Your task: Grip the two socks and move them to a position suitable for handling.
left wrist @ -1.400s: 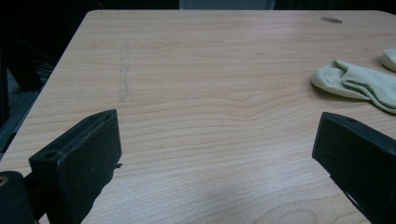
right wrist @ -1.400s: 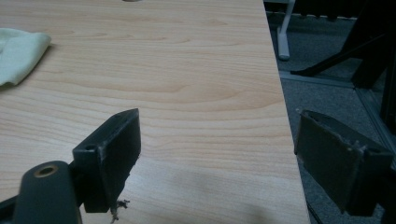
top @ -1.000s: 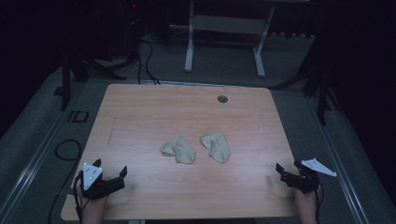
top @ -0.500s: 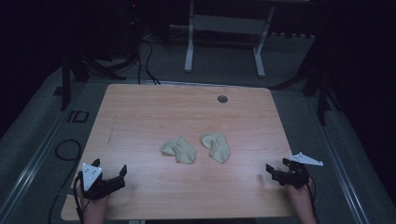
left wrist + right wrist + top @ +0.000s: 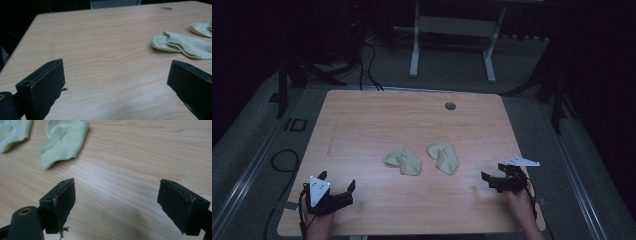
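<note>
A dim room with grey floor holds a pale wood counter (image 5: 362, 130), a white frame (image 5: 452, 40) standing behind it. Two light socks lie mid-counter: the left sock (image 5: 403, 160) ahead and right of the left claw (image 5: 338, 191), the right sock (image 5: 443, 156) ahead and left of the right claw (image 5: 488, 179). Both claws hover low near the front edge, jaws spread wide and empty, each held in a hand.
</note>
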A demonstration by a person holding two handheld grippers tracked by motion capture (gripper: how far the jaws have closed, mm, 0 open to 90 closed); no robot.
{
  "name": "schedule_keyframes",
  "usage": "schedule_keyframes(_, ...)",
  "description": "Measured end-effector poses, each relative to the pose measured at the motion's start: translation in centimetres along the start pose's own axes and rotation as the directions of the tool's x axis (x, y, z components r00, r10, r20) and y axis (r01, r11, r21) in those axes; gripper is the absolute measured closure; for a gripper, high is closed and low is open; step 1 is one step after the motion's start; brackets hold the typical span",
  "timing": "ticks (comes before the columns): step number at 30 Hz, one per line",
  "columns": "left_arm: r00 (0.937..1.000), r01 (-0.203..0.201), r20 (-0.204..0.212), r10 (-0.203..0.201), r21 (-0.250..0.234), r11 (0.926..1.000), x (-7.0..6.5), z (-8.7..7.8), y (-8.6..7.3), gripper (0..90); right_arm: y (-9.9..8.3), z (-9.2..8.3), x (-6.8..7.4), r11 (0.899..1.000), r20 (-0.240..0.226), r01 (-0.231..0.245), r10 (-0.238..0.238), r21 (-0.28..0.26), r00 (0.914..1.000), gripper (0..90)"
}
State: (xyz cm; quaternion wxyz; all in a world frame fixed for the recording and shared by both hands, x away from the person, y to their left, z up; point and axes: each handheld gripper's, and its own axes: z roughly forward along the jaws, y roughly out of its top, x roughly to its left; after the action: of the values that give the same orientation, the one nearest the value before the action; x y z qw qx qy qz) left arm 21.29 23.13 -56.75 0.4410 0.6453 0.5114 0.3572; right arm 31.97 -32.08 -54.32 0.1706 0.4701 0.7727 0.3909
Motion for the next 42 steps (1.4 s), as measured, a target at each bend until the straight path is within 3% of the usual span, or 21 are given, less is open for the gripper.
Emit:
schedule_keyframes(4,0.9981,0.046,0.039,-0.048,0.041,0.9981,-0.5,0.1,0.2,1.3,0.7,0.9,1.1,1.000,-0.019,-0.002,0.002,0.012,0.9998,14.0)
schedule_keyframes(7,0.9981,0.044,0.039,-0.047,0.056,0.9974,-0.6,0.1,0.2,1.3,1.2,1.5,1.9,1.000,-0.003,0.007,-0.007,0.014,1.0000,13.1)
schedule_keyframes(8,0.9971,0.048,0.057,-0.052,0.071,0.9964,-0.7,0.1,0.2,1.3,1.9,2.1,2.6,0.999,0.003,0.019,-0.019,0.030,0.9998,12.8)
schedule_keyframes(11,0.9970,0.043,0.061,-0.047,0.078,0.9960,-0.9,0.1,0.2,1.3,2.9,2.9,3.4,1.000,-0.028,0.015,-0.015,0.024,0.9995,12.9)
schedule_keyframes(18,0.9954,0.057,0.072,-0.063,0.085,0.9948,-0.7,0.1,0.2,1.3,4.5,5.1,5.7,0.997,-0.064,0.066,-0.064,0.037,0.9960,14.2)
schedule_keyframes(24,0.9965,0.061,0.054,-0.064,0.069,0.9957,-0.5,-0.1,0.2,1.3,6.1,6.9,7.0,0.995,-0.056,0.080,-0.077,0.055,0.9955,15.2)
schedule_keyframes(28,0.9965,0.051,0.063,-0.056,0.082,0.9953,-0.6,0.0,0.1,1.3,7.1,8.2,7.4,0.996,-0.036,0.055,-0.053,0.066,0.9979,15.3)
schedule_keyframes(29,0.9964,0.052,0.063,-0.057,0.084,0.9951,-0.6,0.0,0.0,1.3,7.3,8.5,7.6,0.996,-0.050,0.053,-0.050,0.068,0.9975,15.3)
schedule_keyframes(35,0.9966,0.049,0.063,-0.054,0.080,0.9956,-0.6,0.0,0.1,1.3,8.4,10.3,8.6,0.994,-0.047,0.070,-0.067,0.079,0.9967,20.1)
schedule_keyframes(42,0.9964,0.048,0.065,-0.054,0.087,0.9950,-0.6,0.1,0.1,1.3,9.0,12.6,8.6,0.994,-0.026,0.049,-0.047,0.100,0.9986,22.4)
